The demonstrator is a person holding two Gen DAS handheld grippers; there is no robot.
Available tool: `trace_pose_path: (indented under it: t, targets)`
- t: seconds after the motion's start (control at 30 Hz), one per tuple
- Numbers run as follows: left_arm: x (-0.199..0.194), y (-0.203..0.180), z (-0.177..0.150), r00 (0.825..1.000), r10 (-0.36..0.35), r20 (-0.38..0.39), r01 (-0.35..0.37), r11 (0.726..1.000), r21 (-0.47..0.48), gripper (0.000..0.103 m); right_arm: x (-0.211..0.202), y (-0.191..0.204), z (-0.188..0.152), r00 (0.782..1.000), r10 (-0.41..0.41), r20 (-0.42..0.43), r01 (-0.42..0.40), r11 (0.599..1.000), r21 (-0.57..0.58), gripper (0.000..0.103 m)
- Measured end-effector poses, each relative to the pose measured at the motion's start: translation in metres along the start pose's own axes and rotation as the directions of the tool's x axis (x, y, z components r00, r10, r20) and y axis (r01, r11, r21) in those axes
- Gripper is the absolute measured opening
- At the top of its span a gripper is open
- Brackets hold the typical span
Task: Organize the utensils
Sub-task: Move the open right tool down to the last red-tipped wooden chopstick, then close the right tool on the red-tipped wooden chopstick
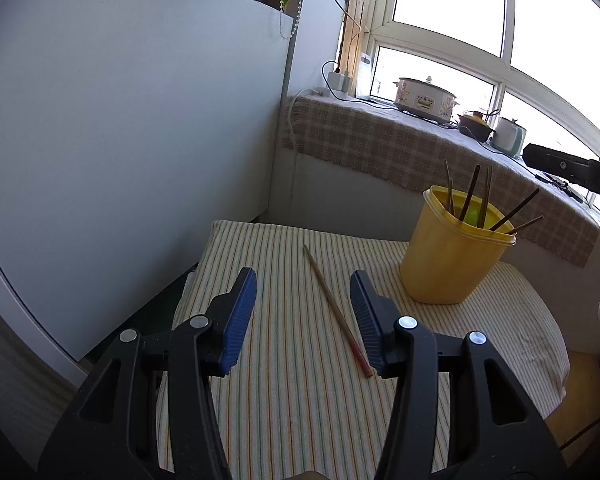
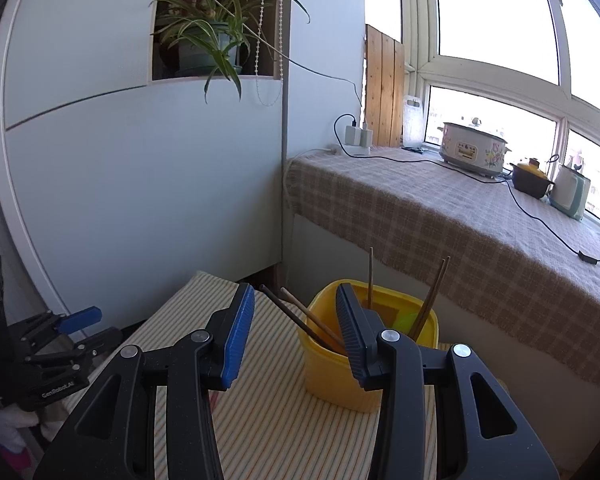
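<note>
I had my left gripper point(image 1: 303, 292) low over the small table with the striped cloth point(image 1: 284, 400). Its blue fingers point(image 1: 240, 316) stood apart with nothing in them. One long thin wooden chopstick with a red end point(image 1: 336, 312) lay flat on the cloth, between those fingers and closer to the right one. The yellow plastic tub point(image 1: 448, 264) stood near it, and it held several brown chopsticks point(image 1: 470, 198). My right gripper point(image 2: 295, 304) was near the tub, fingers apart and empty.
</note>
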State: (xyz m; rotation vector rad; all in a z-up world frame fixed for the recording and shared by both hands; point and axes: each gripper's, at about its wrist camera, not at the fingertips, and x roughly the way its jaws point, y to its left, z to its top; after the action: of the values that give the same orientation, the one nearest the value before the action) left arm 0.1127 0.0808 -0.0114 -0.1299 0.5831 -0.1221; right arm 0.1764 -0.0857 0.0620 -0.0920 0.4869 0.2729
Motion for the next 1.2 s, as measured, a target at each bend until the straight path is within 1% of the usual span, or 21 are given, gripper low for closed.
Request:
trace_pose_path:
  t: [0.1,0.17,0.23,0.27,0.33,0.37,0.4,0.5,0.53,0.6,0.67,0.8,0.93,0.97,1.0,1.07,1.13,1.2]
  targets:
    - [0.0,0.009,-0.009,0.999,-0.002,-0.033,0.002,1.0,-0.013,0.05,0.011,0.02,-0.002,0.998,0.052,-0.033,-0.054,0.998,-0.039,0.041]
    - [-0.002,0.014,-0.014,0.999,0.001,-0.042,-0.002,1.0,-0.023,0.05,0.025,0.033,-0.006,0.992,0.097,-0.085,-0.102,0.993,-0.052,0.041]
    - [-0.005,0.018,-0.018,0.999,0.007,-0.045,-0.009,0.999,-0.031,0.05,0.044,0.045,-0.012,0.977,0.146,-0.159,-0.155,0.987,-0.051,0.04]
    - [-0.007,0.02,-0.02,0.999,0.008,-0.047,-0.01,0.999,-0.037,0.05,0.056,0.051,-0.016,0.965,0.168,-0.201,-0.18,0.983,-0.043,0.04]
    - [-0.009,0.025,-0.024,0.999,0.009,-0.052,-0.011,0.999,-0.048,0.05,0.079,0.059,-0.025,0.937,0.202,-0.283,-0.217,0.976,-0.02,0.039]
    - [-0.011,0.027,-0.026,0.998,0.01,-0.054,-0.013,0.999,-0.051,0.05,0.091,0.064,-0.03,0.922,0.214,-0.324,-0.228,0.974,-0.006,0.035]
    - [-0.012,0.028,-0.027,0.998,0.013,-0.056,-0.016,0.998,-0.054,0.05,0.104,0.068,-0.035,0.903,0.223,-0.366,-0.238,0.971,0.006,0.032]
    - [-0.014,0.033,-0.031,0.998,0.019,-0.061,-0.023,0.998,-0.065,0.05,0.139,0.078,-0.048,0.84,0.254,-0.479,-0.267,0.963,0.043,0.029]
    - [-0.016,0.035,-0.032,0.998,0.02,-0.063,-0.024,0.997,-0.07,0.05,0.15,0.079,-0.052,0.819,0.259,-0.512,-0.267,0.962,0.059,0.029]
    - [-0.017,0.039,-0.034,0.998,0.023,-0.066,-0.028,0.996,-0.079,0.05,0.171,0.082,-0.058,0.78,0.263,-0.568,-0.255,0.962,0.095,0.023]
    - [-0.018,0.043,-0.035,0.997,0.023,-0.067,-0.029,0.996,-0.087,0.05,0.19,0.084,-0.065,0.744,0.265,-0.614,-0.242,0.963,0.121,0.022]
    - [-0.02,0.048,-0.038,0.997,0.03,-0.068,-0.037,0.995,-0.098,0.05,0.216,0.092,-0.075,0.721,0.197,-0.665,-0.189,0.978,0.085,0.022]
    - [-0.023,0.054,-0.039,0.997,0.036,-0.066,-0.043,0.993,-0.11,0.05,0.234,0.096,-0.082,0.703,0.14,-0.697,-0.144,0.988,0.053,0.021]
    - [-0.024,0.055,-0.038,0.997,0.038,-0.065,-0.045,0.993,-0.112,0.05,0.235,0.095,-0.082,0.712,0.13,-0.69,-0.132,0.99,0.05,0.021]
    - [-0.024,0.056,-0.038,0.997,0.039,-0.065,-0.046,0.992,-0.114,0.05,0.236,0.094,-0.082,0.71,0.116,-0.695,-0.122,0.992,0.041,0.02]
    - [-0.024,0.058,-0.039,0.997,0.04,-0.065,-0.047,0.992,-0.117,0.05,0.238,0.092,-0.081,0.705,0.117,-0.699,-0.114,0.992,0.051,0.019]
    - [-0.024,0.06,-0.04,0.997,0.039,-0.065,-0.047,0.991,-0.122,0.05,0.24,0.094,-0.08,0.703,0.105,-0.703,-0.116,0.993,0.033,0.019]
    - [-0.023,0.061,-0.04,0.997,0.036,-0.068,-0.044,0.991,-0.13,0.05,0.243,0.094,-0.08,0.696,0.091,-0.712,-0.11,0.994,0.02,0.019]
